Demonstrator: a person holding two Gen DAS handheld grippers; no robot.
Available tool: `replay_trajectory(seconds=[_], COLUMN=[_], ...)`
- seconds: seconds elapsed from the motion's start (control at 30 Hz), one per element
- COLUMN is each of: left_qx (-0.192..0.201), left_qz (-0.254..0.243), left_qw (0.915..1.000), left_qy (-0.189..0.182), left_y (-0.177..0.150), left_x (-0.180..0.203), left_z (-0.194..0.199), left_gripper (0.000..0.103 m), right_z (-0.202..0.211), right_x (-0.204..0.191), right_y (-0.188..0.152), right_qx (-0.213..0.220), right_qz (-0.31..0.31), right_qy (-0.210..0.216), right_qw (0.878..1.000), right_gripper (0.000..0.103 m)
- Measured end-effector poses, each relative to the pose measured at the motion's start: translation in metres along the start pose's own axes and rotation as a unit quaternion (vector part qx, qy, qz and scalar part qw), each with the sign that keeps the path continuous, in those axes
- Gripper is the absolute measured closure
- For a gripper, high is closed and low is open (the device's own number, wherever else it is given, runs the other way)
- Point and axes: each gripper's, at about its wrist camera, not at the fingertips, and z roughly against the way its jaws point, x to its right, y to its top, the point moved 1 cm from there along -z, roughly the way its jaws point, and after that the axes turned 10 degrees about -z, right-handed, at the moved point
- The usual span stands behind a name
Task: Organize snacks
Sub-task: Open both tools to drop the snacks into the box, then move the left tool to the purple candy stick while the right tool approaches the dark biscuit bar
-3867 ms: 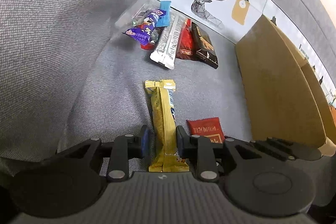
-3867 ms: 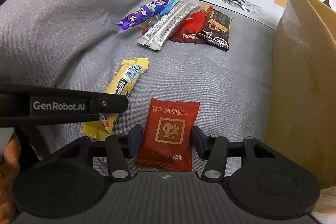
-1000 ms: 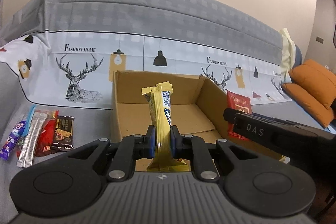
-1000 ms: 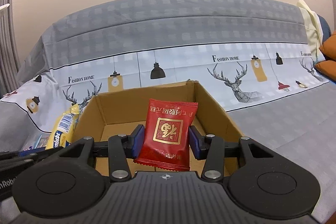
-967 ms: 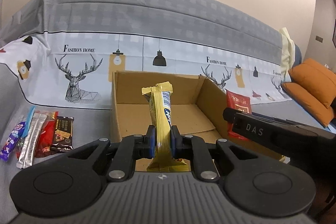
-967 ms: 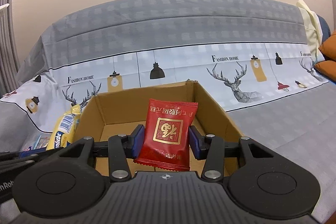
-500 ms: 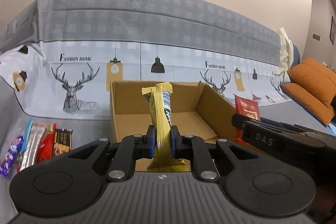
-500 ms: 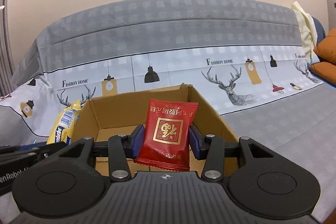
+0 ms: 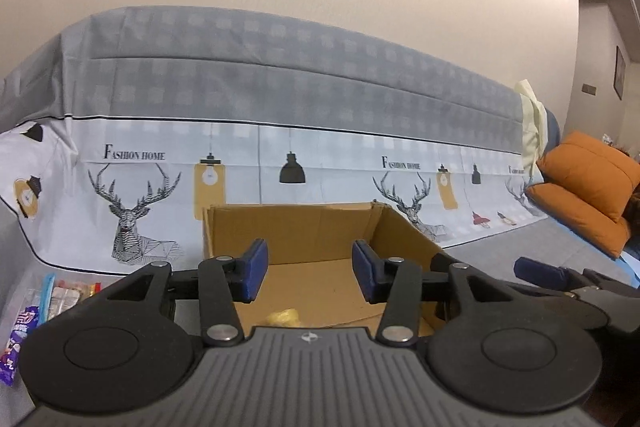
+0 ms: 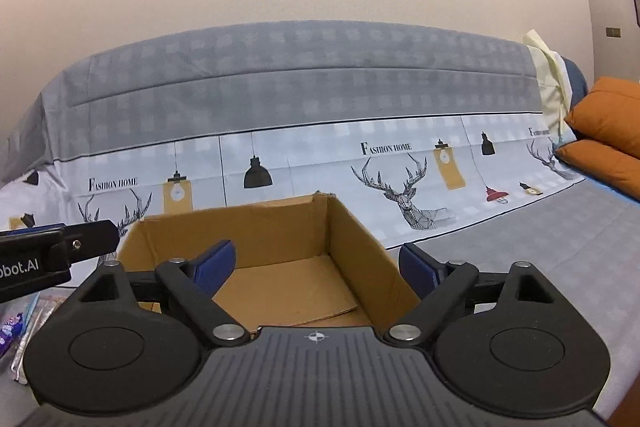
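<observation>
Both tongs, left (image 9: 306,275) & right (image 10: 316,267), spread over cardboard box (image 9: 320,227); yellow snack (image 9: 285,317) below left.

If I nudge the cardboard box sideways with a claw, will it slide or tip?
The cardboard box likely slides: it looks low, wide and open-topped. Nearly empty, showing only a yellow wrapper, it is probably light. The soft grey sofa cover may drag on it.
</observation>
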Motion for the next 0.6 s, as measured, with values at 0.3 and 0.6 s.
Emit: replay_trajectory(seconds=[0.3, 0.6], left_qx=[0.036, 0.01], left_qz=[-0.035, -0.077], left_qw=[0.9974, 0.9944], left_qy=[0.052, 0.072], left_y=[0.001, 0.028], left_x=[-0.02, -0.1], left_z=[0.033, 0.048], left_gripper=[0.039, 0.039], right_z=[0.0, 0.007], right_x=[-0.032, -0.07], right_y=[-0.006, -0.012], right_qx=[0.004, 0.011], right_qz=[-0.008, -0.055], right_qy=[0.005, 0.04], right_qw=[1.0, 0.998], right_gripper=[0.018, 0.025])
